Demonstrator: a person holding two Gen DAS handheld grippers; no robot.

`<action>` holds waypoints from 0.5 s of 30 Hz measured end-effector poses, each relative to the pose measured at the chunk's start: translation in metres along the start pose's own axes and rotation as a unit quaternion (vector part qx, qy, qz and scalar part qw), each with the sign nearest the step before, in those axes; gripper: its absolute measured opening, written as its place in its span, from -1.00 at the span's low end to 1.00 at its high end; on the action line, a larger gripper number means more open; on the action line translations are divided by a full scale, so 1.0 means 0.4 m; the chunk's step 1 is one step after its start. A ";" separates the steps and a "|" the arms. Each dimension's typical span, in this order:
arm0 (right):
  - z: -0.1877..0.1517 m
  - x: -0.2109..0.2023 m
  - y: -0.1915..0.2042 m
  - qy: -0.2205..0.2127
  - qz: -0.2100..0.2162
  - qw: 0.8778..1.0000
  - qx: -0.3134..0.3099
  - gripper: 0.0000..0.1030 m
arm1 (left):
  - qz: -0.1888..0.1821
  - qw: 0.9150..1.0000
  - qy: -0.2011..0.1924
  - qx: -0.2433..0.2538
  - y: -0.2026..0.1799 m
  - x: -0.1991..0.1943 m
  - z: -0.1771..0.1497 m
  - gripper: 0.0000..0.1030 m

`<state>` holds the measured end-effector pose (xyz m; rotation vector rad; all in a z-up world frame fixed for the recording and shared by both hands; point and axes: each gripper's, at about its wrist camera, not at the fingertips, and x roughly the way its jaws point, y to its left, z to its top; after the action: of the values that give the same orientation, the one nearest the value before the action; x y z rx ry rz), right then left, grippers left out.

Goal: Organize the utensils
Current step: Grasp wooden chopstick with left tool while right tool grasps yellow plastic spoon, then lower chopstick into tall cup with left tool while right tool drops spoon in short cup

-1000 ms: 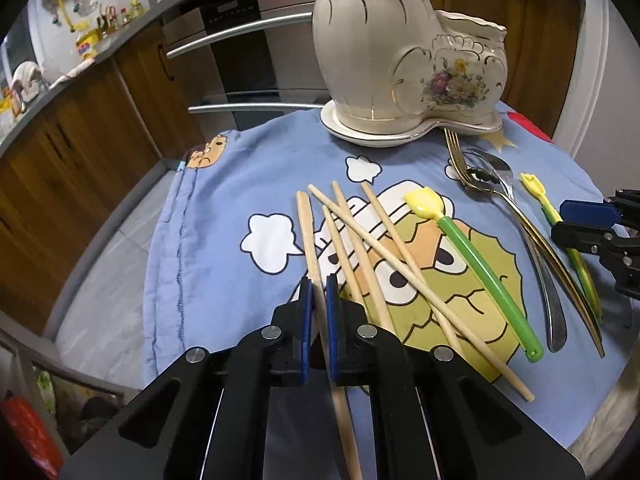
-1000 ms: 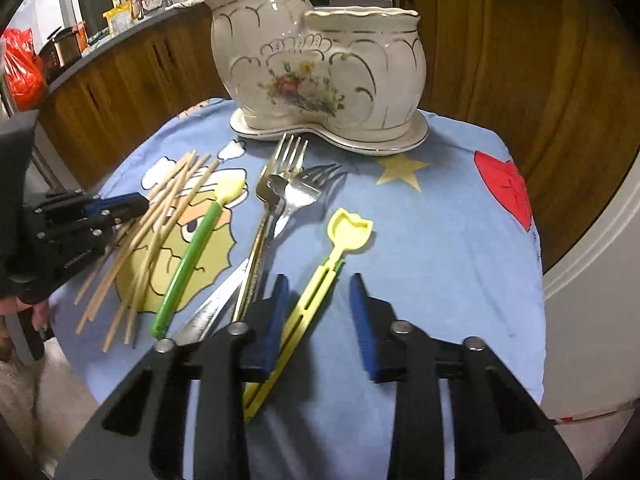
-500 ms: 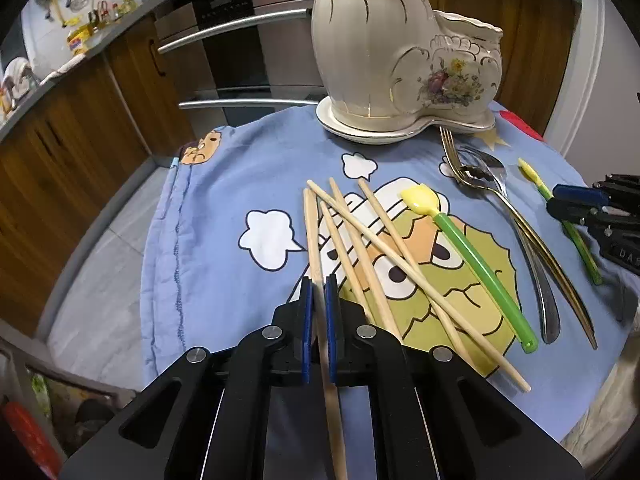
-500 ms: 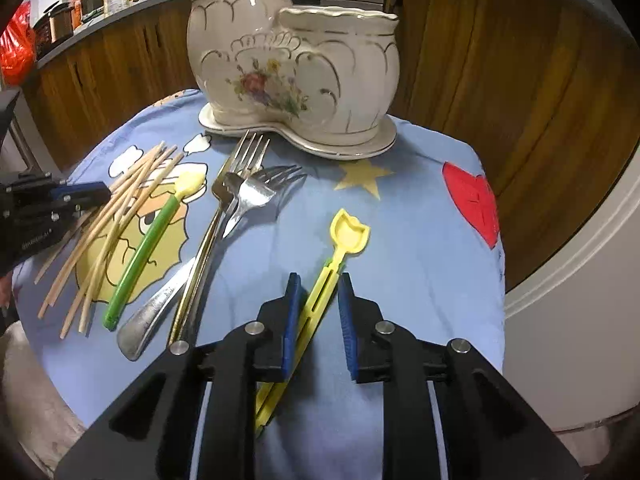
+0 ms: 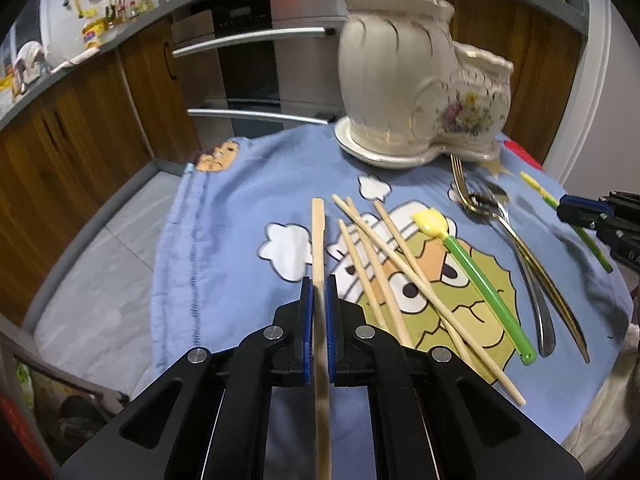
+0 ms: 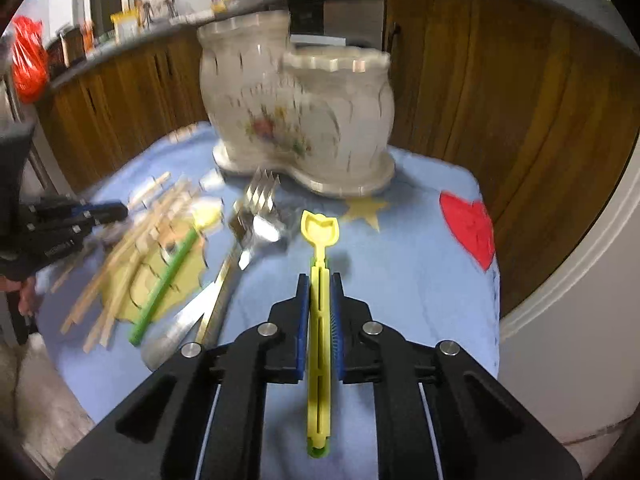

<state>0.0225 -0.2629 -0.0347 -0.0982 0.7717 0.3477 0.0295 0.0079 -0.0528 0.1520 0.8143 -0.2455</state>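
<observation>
Leftmost in the left wrist view, the blue cartoon cloth [image 5: 208, 240] drapes over the counter's edge, with wooden cabinets [image 5: 60, 168] behind it at the upper left of the frame. At bottom centre, the left gripper [image 5: 319, 292] has its fingers clamped on a single wooden chopstick [image 5: 318, 236], which runs straight up the frame between the blue pads. Just to its right, the other chopsticks [image 5: 384, 256] lie fanned on the cloth, crossing one another. Next comes a green-handled spoon with a yellow head [image 5: 476, 276], lying diagonally, then a metal fork and spoon [image 5: 516, 236] side by side. Above them, at upper centre, the cream ceramic utensil holder [image 5: 408, 88] stands upright on its saucer.

In the right wrist view, the holder [image 6: 296, 120] sits at upper centre, blurred. At bottom centre, the right gripper [image 6: 319, 280] has just been closing, and its fingers now press on the handle of a yellow plastic spoon [image 6: 319, 236], whose head points toward the holder. A red heart [image 6: 468, 228] marks the cloth at right.
</observation>
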 end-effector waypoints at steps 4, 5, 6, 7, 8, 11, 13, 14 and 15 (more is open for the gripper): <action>0.022 -0.052 0.002 -0.061 0.017 0.998 -0.001 -0.81 | -0.018 0.999 -0.050 -0.010 0.022 -0.060 0.012 -0.88; 0.028 -0.064 0.003 -0.081 0.020 0.997 0.001 -0.81 | -0.019 0.998 -0.063 -0.015 0.026 -0.073 0.017 -0.88; 0.032 -0.071 0.003 -0.094 0.022 0.995 0.003 -0.81 | -0.027 0.996 -0.081 -0.021 0.030 -0.086 0.023 -0.88; 0.042 -0.084 0.000 -0.117 0.026 0.993 0.010 -0.81 | -0.043 0.993 -0.101 -0.030 0.036 -0.103 0.029 -0.88; 0.051 -0.086 -0.001 -0.130 0.028 0.991 0.016 -0.81 | -0.051 0.992 -0.113 -0.037 0.039 -0.112 0.035 -0.88; 0.091 -0.107 -0.011 -0.170 0.041 0.984 0.037 -0.80 | -0.063 0.984 -0.158 -0.050 0.042 -0.138 0.055 -0.88; 0.127 -0.121 -0.019 -0.201 0.048 0.977 0.047 -0.80 | -0.067 0.980 -0.181 -0.052 0.039 -0.149 0.075 -0.88; 0.151 -0.129 -0.021 -0.220 0.047 0.973 0.047 -0.80 | -0.071 0.977 -0.194 -0.055 0.040 -0.154 0.089 -0.88; 0.167 -0.138 -0.021 -0.233 0.047 0.970 0.049 -0.80 | -0.078 0.973 -0.210 -0.058 0.041 -0.160 0.107 -0.88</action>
<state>0.0332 -0.2718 0.0510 0.1117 0.3264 0.4020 0.0217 0.0238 0.0239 -0.0749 0.4180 -0.3621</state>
